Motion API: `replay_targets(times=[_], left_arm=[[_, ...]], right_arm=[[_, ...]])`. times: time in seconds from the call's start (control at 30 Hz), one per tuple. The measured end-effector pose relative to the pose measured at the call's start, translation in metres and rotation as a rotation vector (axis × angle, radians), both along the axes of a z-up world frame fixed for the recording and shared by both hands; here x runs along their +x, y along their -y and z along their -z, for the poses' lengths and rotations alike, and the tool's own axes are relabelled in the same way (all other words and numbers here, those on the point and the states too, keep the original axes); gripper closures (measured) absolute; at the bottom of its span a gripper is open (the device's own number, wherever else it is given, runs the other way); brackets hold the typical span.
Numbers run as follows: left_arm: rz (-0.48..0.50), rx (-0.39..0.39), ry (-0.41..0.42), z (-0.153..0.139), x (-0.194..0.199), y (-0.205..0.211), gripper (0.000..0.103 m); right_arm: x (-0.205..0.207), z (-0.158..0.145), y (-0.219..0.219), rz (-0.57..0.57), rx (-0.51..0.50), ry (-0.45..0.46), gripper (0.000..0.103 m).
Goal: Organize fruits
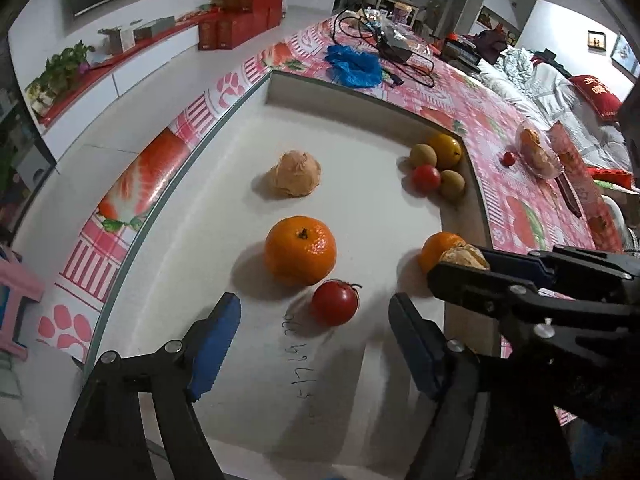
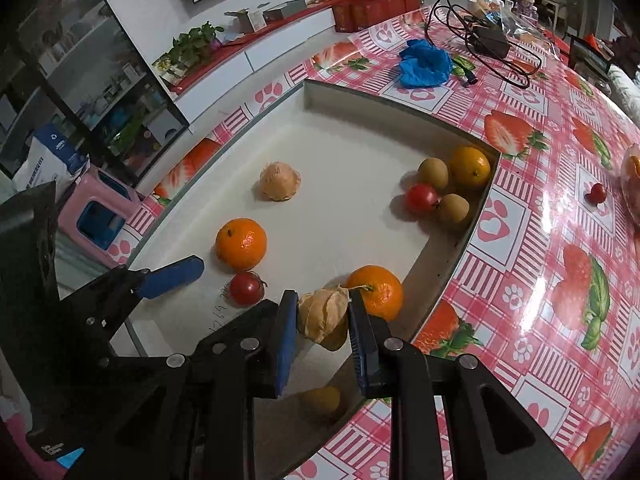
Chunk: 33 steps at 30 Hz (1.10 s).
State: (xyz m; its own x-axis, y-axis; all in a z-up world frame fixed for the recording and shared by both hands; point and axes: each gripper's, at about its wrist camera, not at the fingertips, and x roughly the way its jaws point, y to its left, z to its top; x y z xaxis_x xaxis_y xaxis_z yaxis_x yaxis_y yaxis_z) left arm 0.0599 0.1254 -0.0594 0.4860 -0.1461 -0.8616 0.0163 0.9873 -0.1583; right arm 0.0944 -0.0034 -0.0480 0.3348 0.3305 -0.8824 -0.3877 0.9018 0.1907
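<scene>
The bench [image 2: 532, 240] wears a shiny pink checked cloth with strawberries and paw prints, and a big flat white tray [image 1: 352, 136] with low walls sits on it in a room with red boxes [image 1: 240, 28] behind. The left tongs [image 1: 316, 344] stand wide apart over a smooth red tomato [image 1: 335, 302] beside a bumpy round orange [image 1: 301, 250]. The right tongs [image 2: 322, 320] are clamped on a dry, papery husk fruit [image 2: 323, 312] just above the tray's wall.

Two close wrist views angled steeply down; shared white tray [image 1: 352, 92] of fruit
</scene>
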Motion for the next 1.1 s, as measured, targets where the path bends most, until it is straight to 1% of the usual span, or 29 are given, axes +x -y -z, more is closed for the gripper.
replay_targets(times=[0.07,0.1,0.13,0.17,0.2,0.3,0.33,0.4,0.67,0.77,0.8,0.83,0.93,1.1], left_arm=[[-0.003,0.006,-0.01,0.001,0.0,0.0,0.021],[-0.004,0.013,-0.009,0.0,-0.001,0.0,0.02],[-0.005,0.014,-0.008,0.0,-0.002,0.0,0.018],[-0.006,0.014,-0.007,-0.001,-0.002,0.001,0.018],[-0.01,0.014,-0.006,-0.001,-0.003,0.0,0.018],[-0.019,0.02,-0.01,-0.002,-0.004,0.0,0.016],[-0.024,0.03,-0.011,-0.003,-0.004,0.0,0.009],[-0.026,0.051,-0.013,-0.004,-0.004,0.001,0.0],[-0.019,0.106,0.022,-0.011,-0.008,0.01,0.0],[-0.022,0.11,0.026,-0.015,-0.009,0.012,0.0],[-0.022,0.104,0.023,-0.015,-0.009,0.012,0.0],[-0.024,0.102,0.021,-0.016,-0.01,0.011,0.0],[-0.026,0.119,0.016,-0.017,-0.011,0.013,0.0],[-0.02,0.17,0.017,-0.018,-0.015,0.02,0.0]], right_arm=[[0.0,-0.001,0.0,0.001,-0.001,-0.004,0.075],[0.0,-0.002,0.0,0.0,0.003,-0.003,0.06],[-0.001,-0.003,0.0,-0.002,0.007,0.003,0.032],[-0.002,-0.006,0.0,0.002,-0.005,0.021,0.02],[-0.003,-0.008,-0.001,0.002,-0.014,0.036,0.016],[-0.005,-0.014,-0.002,-0.01,-0.024,0.05,0.016],[-0.005,-0.015,-0.002,-0.009,-0.023,0.051,0.016],[-0.006,-0.016,-0.001,-0.005,-0.027,0.055,0.016],[-0.01,-0.02,0.01,0.021,-0.045,0.05,0.016],[-0.01,-0.022,0.014,0.031,-0.043,0.047,0.016],[-0.01,-0.022,0.015,0.035,-0.045,0.045,0.005],[-0.01,-0.023,0.016,0.039,-0.045,0.049,0.0],[-0.011,-0.024,0.019,0.046,-0.045,0.054,0.0],[-0.012,-0.024,0.021,0.049,-0.058,0.05,0.0]])
